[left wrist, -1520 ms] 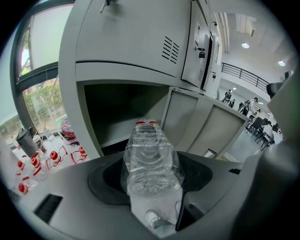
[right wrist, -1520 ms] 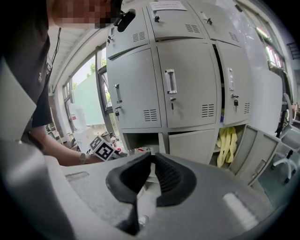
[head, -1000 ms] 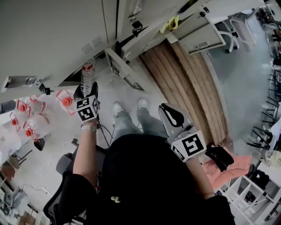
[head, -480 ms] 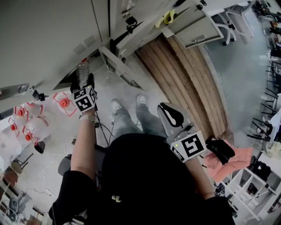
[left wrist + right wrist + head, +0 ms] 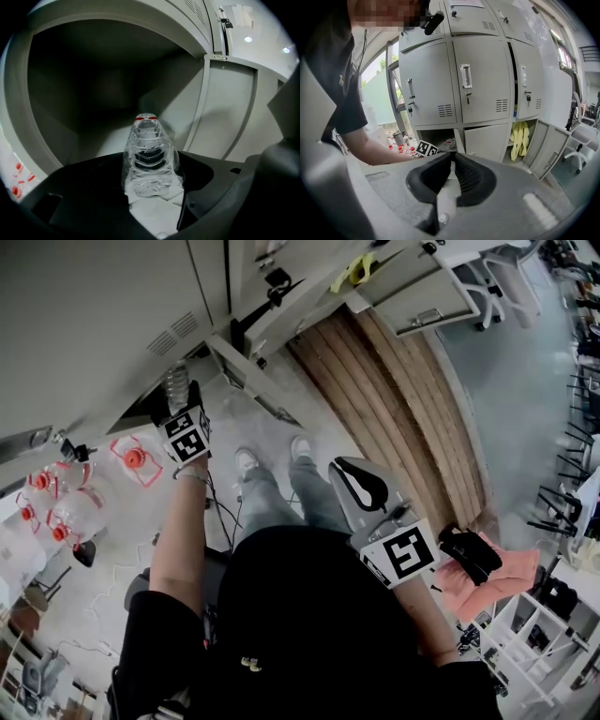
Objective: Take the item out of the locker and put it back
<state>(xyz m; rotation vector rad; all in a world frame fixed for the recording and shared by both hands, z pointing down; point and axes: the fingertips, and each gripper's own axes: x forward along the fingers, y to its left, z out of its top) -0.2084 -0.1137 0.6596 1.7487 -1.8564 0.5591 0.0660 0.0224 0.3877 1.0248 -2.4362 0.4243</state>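
As you are pushing the bottle (image 5: 149, 154) deeper into the open locker (image 5: 18, 93), upper left of the head view, your left hand-held gripper (image 5: 185, 401) is pinching it looser, jaws just opening wider, so the put-back is likely finishing. Your right hand-held gripper (image 5: 452, 161) is idling pressed together, empty.

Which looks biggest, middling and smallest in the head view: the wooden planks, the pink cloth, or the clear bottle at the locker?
1. wooden planks: by far the largest.
2. pink cloth: clearly smaller, and partly covered.
3. clear bottle: smallest, with only its upper part showing.
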